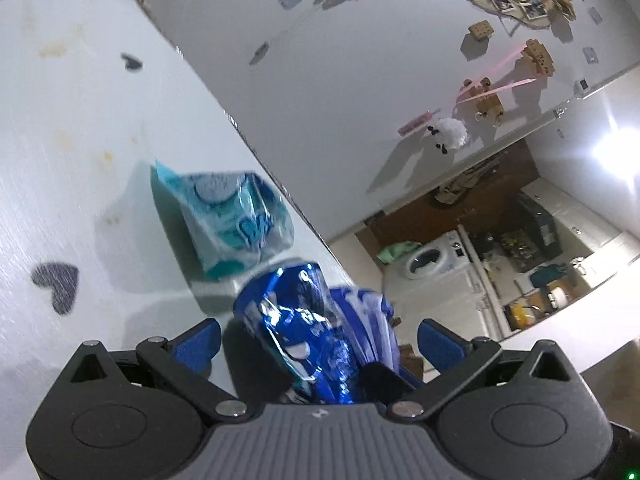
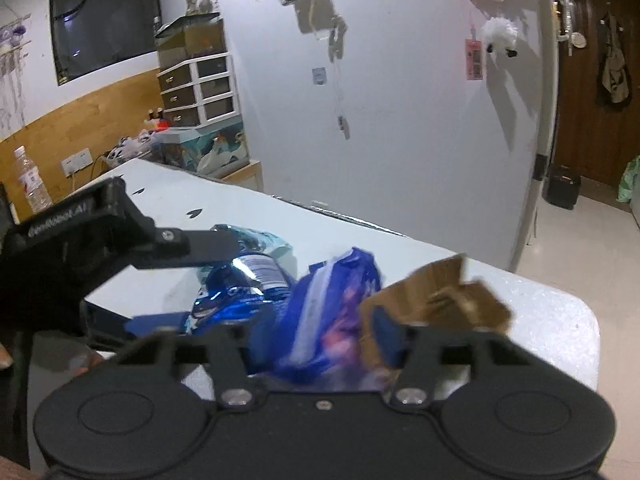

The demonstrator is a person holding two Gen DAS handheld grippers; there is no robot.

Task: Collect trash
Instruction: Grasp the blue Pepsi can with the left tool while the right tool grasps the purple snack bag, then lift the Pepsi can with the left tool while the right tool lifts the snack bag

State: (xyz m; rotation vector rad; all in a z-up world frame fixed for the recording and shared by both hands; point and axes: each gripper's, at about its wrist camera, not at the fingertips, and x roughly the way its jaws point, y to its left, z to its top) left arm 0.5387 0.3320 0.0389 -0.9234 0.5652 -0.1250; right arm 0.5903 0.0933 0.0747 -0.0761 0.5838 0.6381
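Left wrist view and right wrist view, near to far. The left tongs [image 1: 320, 344] are standing wide apart, with both blue pads [image 1: 200, 344] clear of the crumpled shiny blue foil wrapper [image 1: 292, 320] that is lying between them, close to the tool's body. The right tongs [image 2: 308, 332] are reaching around a blue-and-white plastic wrapper [image 2: 332, 300]. Blur and the wrapper itself are hiding the pads, so whether they are pressing on it cannot be told. A torn cardboard scrap [image 2: 436, 300] is sitting just beside that wrapper, against the right finger.

All this trash is lying on the pale desk [image 1: 80, 140], near its corner. Just beyond the foil wrapper, a teal-printed soft packet [image 1: 236, 220] is resting close to the desk's far edge.

Handling, as a judgement: foil and plastic film are probably very light, limp and slippery. They are likely to crush flat under the pads and slide out if pinched at a loose edge, so a bunched fold in the middle is the better hold. The cardboard looks stiffer and rougher and should be taken across its flat face. The teal packet looks soft and squashy and should be pinched across its narrow sides.

Farther off, a washing machine [image 1: 432, 258] is standing beyond the wall, and a water bottle [image 2: 30, 180] is standing at the desk's far end.
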